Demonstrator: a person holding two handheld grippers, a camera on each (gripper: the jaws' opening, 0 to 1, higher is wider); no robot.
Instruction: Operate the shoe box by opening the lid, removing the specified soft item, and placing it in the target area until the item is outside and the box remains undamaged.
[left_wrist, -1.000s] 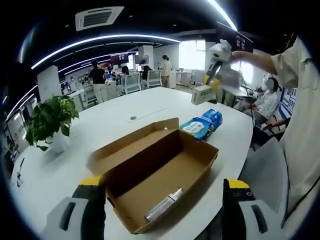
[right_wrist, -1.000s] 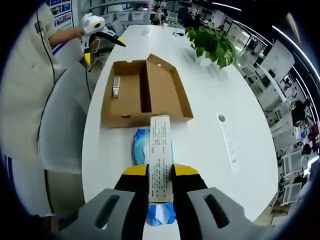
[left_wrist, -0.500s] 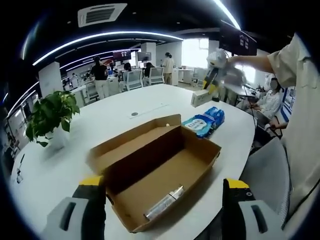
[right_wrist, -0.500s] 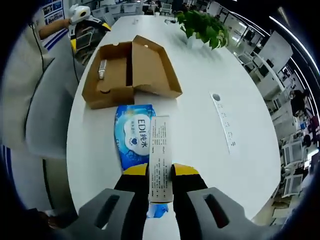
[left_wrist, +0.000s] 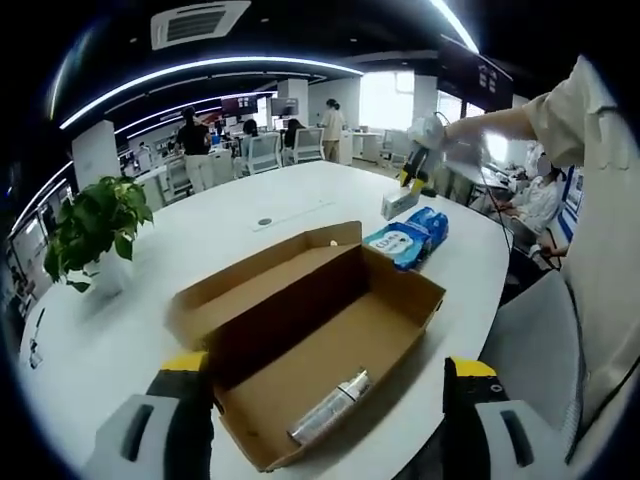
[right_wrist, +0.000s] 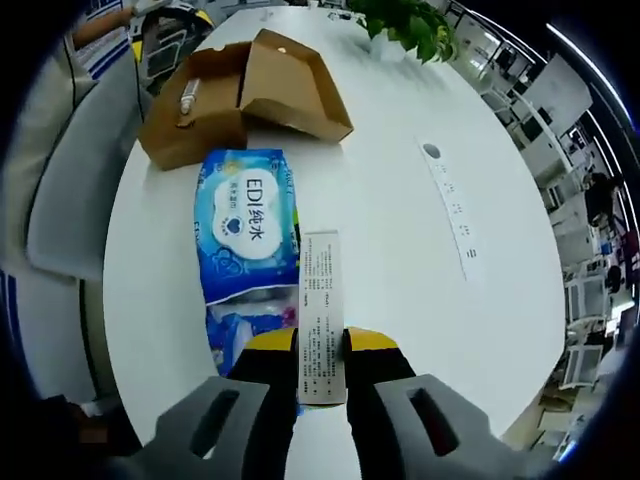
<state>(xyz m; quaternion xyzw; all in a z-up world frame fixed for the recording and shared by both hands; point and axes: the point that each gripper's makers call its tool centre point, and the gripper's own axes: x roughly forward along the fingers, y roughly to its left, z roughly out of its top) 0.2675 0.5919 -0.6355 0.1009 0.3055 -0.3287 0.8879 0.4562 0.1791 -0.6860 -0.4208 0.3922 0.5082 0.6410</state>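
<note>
The brown cardboard shoe box lies open on the white table, its lid folded back; a silver tube rests inside. My left gripper stands open just in front of the box. My right gripper is shut on a narrow white printed carton, low over the table beside a blue wet-wipes pack. The same carton and wipes pack lie beyond the box in the left gripper view. The box sits farther off in the right gripper view.
A potted plant stands at the table's far left. A person's sleeve reaches in from the right. A grey chair stands beside the table. Office desks and people fill the background.
My right gripper has carried the white carton down and away from the box, to beside the wipes pack. The left gripper has hardly moved.
</note>
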